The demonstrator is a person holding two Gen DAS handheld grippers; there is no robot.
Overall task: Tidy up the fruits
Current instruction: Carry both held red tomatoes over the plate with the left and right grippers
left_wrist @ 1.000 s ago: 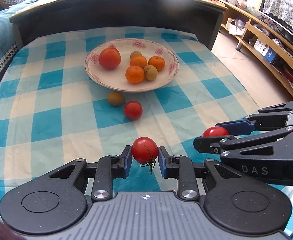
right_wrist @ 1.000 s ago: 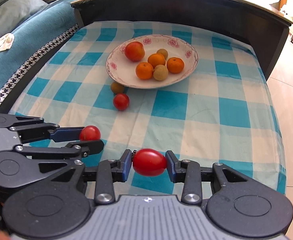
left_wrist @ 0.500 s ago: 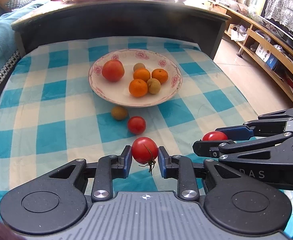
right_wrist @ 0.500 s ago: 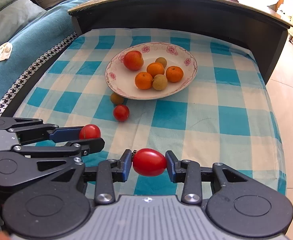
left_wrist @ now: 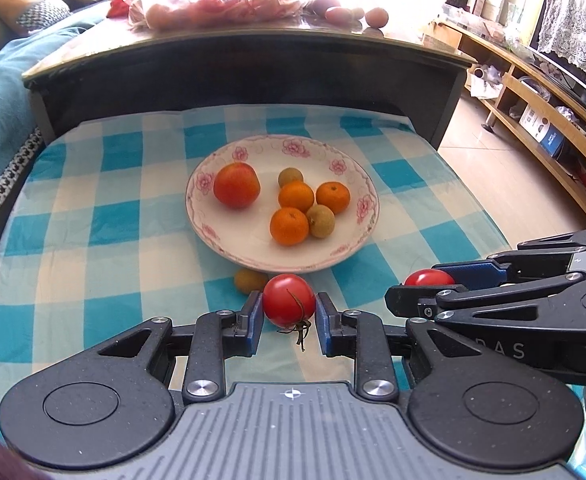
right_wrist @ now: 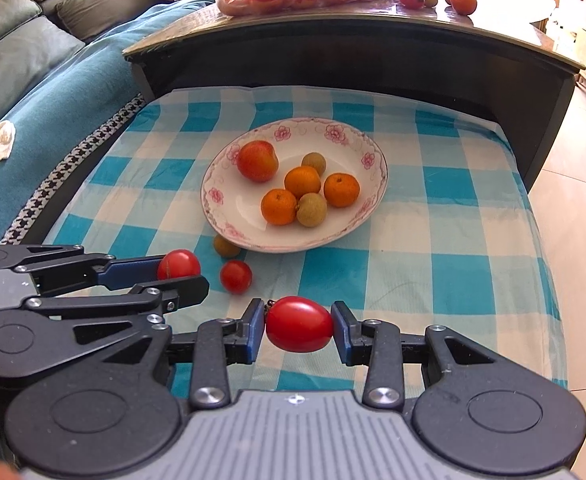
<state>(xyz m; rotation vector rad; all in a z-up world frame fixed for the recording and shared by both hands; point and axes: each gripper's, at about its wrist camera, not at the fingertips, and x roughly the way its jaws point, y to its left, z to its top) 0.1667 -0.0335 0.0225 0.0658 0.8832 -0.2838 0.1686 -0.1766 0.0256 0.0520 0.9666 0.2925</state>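
Tomatoes are sitting in both jaws. Left hand-held gripper (left_wrist: 289, 317) is clamping a round red tomato (left_wrist: 289, 299), its stem dangling toward the camera. Right hand-held gripper (right_wrist: 297, 330) is pinching an oval red tomato (right_wrist: 299, 323) end to end between its blue pads.

Both are hovering side by side over the blue-checked cloth (right_wrist: 433, 240) covering the counter.

Ahead of both: floral-rimmed plate (right_wrist: 377, 168), carrying a large red-orange fruit (right_wrist: 257, 160), three mandarins (right_wrist: 301, 180) and two small tan-green fruits (right_wrist: 311, 209).

Between the left hand-held gripper's tips and the plate's near rim, a loose tan fruit (right_wrist: 225, 246) and a small red tomato (right_wrist: 236, 276) are lying on the cloth, well left of the right one's tips.

Beyond the plate, a dark raised ledge (left_wrist: 253, 40) is holding a bag of fruit (left_wrist: 221, 4).
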